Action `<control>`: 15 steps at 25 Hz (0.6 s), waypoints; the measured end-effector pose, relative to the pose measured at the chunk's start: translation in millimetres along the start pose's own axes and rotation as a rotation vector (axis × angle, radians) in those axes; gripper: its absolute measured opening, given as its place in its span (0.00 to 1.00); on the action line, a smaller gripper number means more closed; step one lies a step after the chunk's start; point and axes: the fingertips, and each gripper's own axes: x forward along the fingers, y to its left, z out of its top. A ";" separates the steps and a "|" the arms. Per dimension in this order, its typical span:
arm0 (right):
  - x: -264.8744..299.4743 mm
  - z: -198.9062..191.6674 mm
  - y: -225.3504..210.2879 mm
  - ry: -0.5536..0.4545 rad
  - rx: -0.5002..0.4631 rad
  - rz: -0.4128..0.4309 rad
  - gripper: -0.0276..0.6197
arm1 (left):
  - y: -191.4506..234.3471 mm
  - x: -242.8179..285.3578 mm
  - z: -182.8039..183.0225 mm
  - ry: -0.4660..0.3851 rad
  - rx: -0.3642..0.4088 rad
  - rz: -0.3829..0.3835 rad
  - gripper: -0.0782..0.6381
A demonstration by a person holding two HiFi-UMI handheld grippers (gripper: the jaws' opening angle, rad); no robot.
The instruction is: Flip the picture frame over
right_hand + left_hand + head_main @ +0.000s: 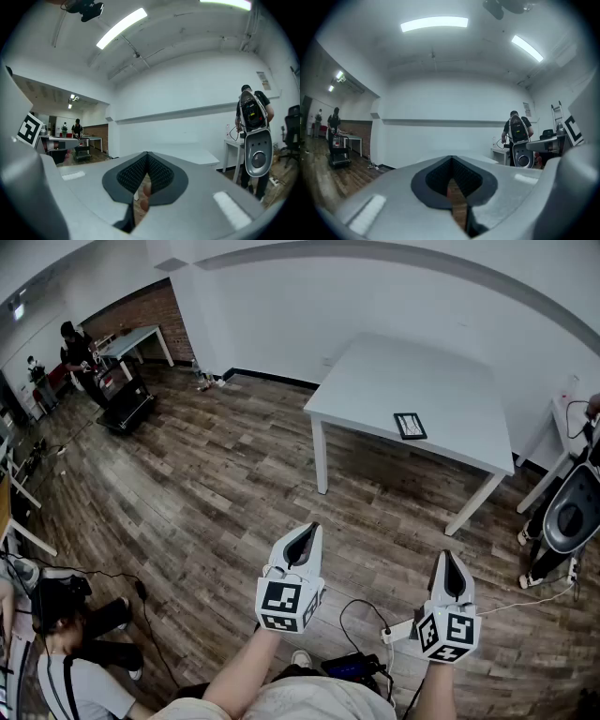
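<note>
Small dark-rimmed rectangular picture frame (pixel 410 426) flat on white rectangular table (pixel 375 381), near its front edge, at 1 o'clock from both tongs, well apart
Left gripper (pixel 307 532), right gripper (pixel 449 563): jaws together, empty
Risks: flat frame offers little edge to pinch; a nudge likely skids it off the front edge
Which face is up: too small to tell

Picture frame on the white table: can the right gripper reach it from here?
Probably not yet: the small dark picture frame lies across open wooden floor from the shut right gripper. Nothing blocks the way.
</note>
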 end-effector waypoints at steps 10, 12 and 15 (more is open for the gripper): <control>-0.4 -2.7 -7.5 0.004 0.003 -0.006 0.08 | -9.4 4.4 -2.9 0.002 -0.005 -0.015 0.11; 0.1 -4.1 -8.7 0.006 0.003 -0.006 0.08 | -10.7 5.7 -4.1 0.004 -0.003 -0.017 0.11; 1.2 -4.6 -9.9 0.009 0.005 -0.006 0.08 | -12.2 7.6 -3.9 0.007 0.000 -0.020 0.11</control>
